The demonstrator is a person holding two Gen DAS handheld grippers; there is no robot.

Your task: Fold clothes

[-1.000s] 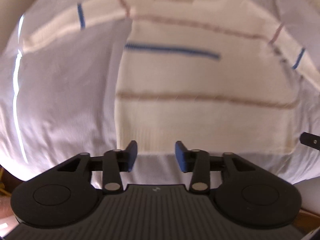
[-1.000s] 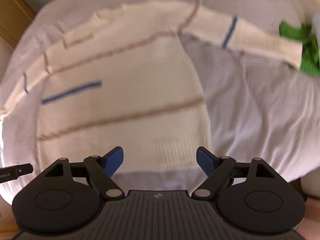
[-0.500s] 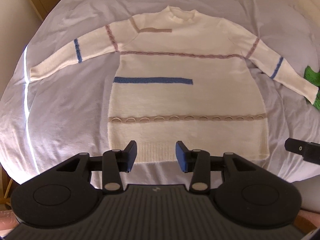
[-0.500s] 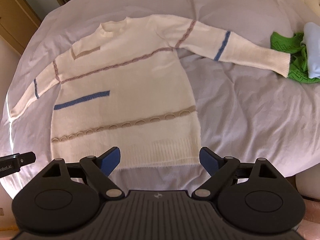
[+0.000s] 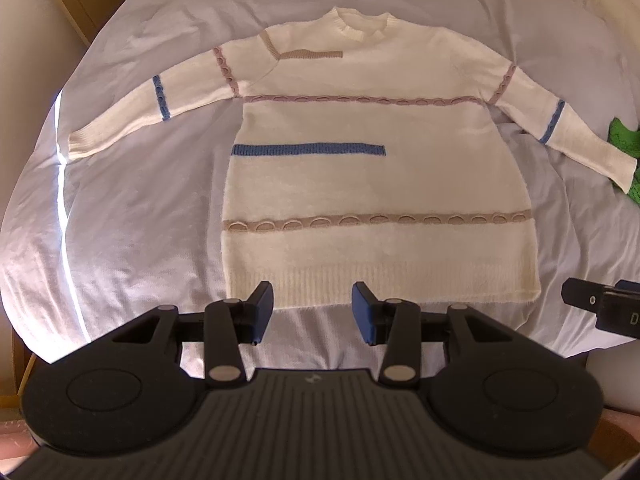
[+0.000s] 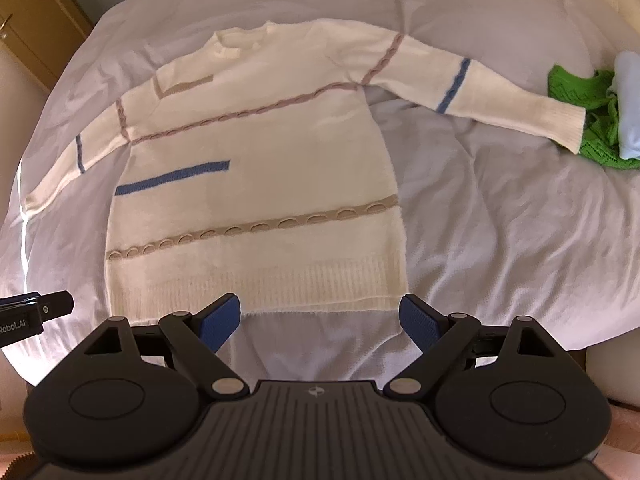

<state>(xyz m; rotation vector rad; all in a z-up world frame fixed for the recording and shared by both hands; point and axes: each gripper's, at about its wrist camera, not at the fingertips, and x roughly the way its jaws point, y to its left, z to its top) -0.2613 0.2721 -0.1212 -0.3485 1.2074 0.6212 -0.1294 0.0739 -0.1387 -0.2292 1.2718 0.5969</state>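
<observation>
both tools hang above the near edge of the bed, empty. left gripper has its blue ribbed pads parted with a moderate gap, nothing between them, tips just short of the sweater's hem. right gripper is spread wider, its black linkage arms splayed outward, blue textured pads also holding nothing.

cream sweater lies flat and face up on the bedsheet, neck away from the grippers, both sleeves stretched out to the sides. its knit looks soft and fuzzy, with a ribbed band along the hem, ribbed cuffs and a short ribbed collar. two tan bands with scalloped loop shapes cross the body, one at chest height and one lower down. a flat blue stripe runs partway across the middle, starting from the left edge of the body. each sleeve carries a tan cabled band near the shoulder and a narrow blue band further out.

bedsheet is pale lilac-white, thin and softly wrinkled, with a bright streak of light along its left side.

green knit garment, open and lacy in texture, sits bunched at the right sleeve's cuff, touching it. pale blue cloth rests on top of the green one.
</observation>
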